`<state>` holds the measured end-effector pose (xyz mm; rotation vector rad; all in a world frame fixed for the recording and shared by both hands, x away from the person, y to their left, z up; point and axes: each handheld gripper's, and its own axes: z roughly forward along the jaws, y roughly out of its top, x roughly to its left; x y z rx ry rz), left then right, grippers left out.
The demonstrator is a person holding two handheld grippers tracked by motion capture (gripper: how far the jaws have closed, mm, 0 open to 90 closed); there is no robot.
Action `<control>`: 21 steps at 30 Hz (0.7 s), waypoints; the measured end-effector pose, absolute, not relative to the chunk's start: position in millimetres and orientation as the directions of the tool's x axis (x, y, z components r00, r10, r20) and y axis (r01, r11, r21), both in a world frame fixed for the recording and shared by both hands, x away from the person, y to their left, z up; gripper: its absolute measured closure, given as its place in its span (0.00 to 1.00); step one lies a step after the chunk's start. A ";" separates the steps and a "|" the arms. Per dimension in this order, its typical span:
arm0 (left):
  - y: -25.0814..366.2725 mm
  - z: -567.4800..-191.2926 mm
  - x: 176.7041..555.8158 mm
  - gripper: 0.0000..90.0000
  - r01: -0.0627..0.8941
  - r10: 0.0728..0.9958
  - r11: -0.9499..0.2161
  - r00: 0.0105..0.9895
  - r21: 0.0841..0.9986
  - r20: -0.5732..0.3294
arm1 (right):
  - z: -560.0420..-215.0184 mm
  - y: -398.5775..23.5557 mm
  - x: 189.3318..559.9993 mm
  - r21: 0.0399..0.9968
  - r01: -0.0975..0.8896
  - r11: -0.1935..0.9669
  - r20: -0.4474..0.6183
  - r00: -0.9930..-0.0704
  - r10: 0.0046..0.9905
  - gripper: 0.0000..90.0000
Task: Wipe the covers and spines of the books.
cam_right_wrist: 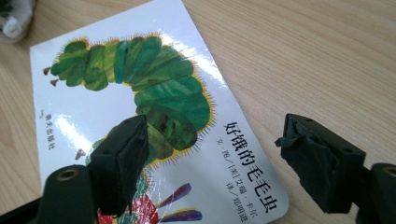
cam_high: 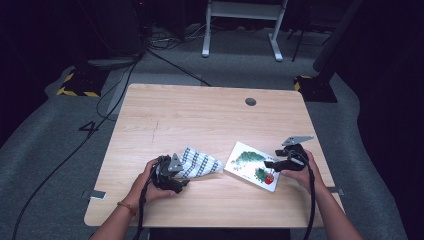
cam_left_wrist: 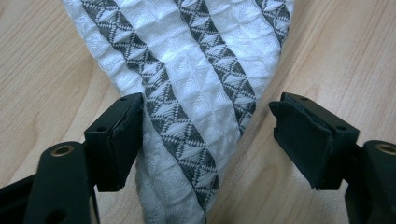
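Between my left gripper's (cam_left_wrist: 205, 126) spread jaws lies the narrow end of the striped cloth (cam_left_wrist: 187, 79). One pad (cam_left_wrist: 116, 140) already touches the fabric's edge at the lower left of the left gripper view, while the other pad (cam_left_wrist: 310, 140) stands off over bare wood at the lower right. I judge the step in hand to be pinching this gathered tip. To do it well I would slide a little so the bunch sits midway, drop until both pads brush the table (cam_left_wrist: 336, 51), then squeeze on the thick folded part, not on a single loose layer that could slip out.

At the lower right of the high view my right gripper (cam_high: 280, 161) hovers over the near corner of the picture book (cam_high: 248, 160). Its jaws are wide apart too, holding nothing. In the right gripper view one pad (cam_right_wrist: 121, 163) hangs above the green caterpillar on the cover, the other (cam_right_wrist: 317, 163) beyond the book's edge over the table. The cover (cam_right_wrist: 140, 102) is glossy and lies flat, so I think a corner or edge grip would need a pad worked underneath first.

Farther off, the cloth (cam_high: 197, 163) fans out toward the book without touching it, both in the near half of the table (cam_high: 200, 110). I would pull the cloth away from the book.
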<state>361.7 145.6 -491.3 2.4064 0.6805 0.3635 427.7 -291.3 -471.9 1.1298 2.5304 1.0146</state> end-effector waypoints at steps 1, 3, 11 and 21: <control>145.6 -491.3 361.7 0.27 0.383 0.549 -0.684 0.831 0.620 0.092 | -472.2 -290.7 427.6 0.657 0.583 0.477 0.096 -0.692 0.715 0.27; 145.9 -491.6 361.8 0.27 0.382 0.547 -0.684 0.832 0.621 0.090 | -472.5 -290.0 427.5 0.658 0.582 0.478 0.097 -0.695 0.712 0.27; 150.9 -485.9 359.2 0.24 0.385 0.552 -0.666 0.831 0.639 0.074 | -464.1 -292.9 420.7 0.676 0.538 0.503 0.030 -0.702 0.711 0.27; 176.4 -480.1 343.9 0.22 0.410 0.589 -0.639 0.805 0.651 0.072 | -456.0 -316.3 390.1 0.692 0.470 0.548 -0.074 -0.709 0.702 0.27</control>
